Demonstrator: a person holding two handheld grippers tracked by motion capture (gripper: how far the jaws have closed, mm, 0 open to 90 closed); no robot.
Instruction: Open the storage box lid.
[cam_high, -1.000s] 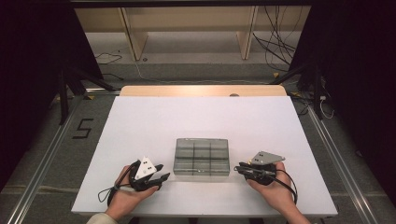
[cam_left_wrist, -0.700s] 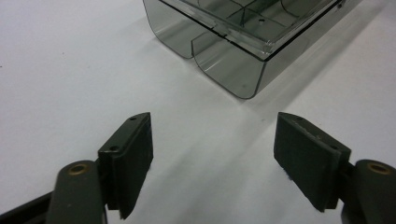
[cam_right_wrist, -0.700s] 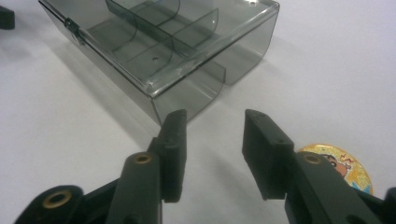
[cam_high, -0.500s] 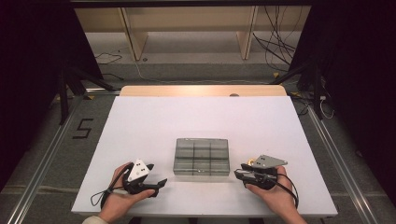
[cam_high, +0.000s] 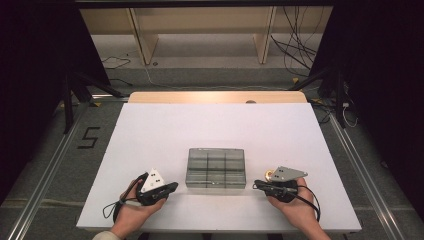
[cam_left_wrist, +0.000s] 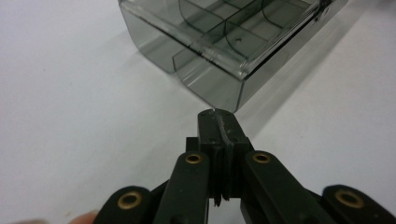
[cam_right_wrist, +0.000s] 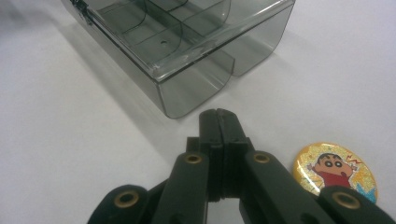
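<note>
Clear box (cam_high: 216, 167) sits mid-table near front edge, long axis across, wide bare table (cam_high: 210, 125) behind. Left gripper (cam_high: 174, 186) and right gripper (cam_high: 256, 185) flank it, jaws just closed, pressed together on nothing. Badge (cam_right_wrist: 336, 171) just beside right gripper

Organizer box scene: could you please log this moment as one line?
left hand-held gripper: shut, empty | right hand-held gripper: shut, empty | organizer box: closed, untouched | badge: on table

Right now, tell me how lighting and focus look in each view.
High view: the white table is evenly lit, its surroundings almost black. Left gripper view: the shut left gripper is fairly sharp, the smoky clear compartment box softer, throwing a faint shadow. Right gripper view: the glittery cartoon badge shows glare beside the shut right gripper.
</note>
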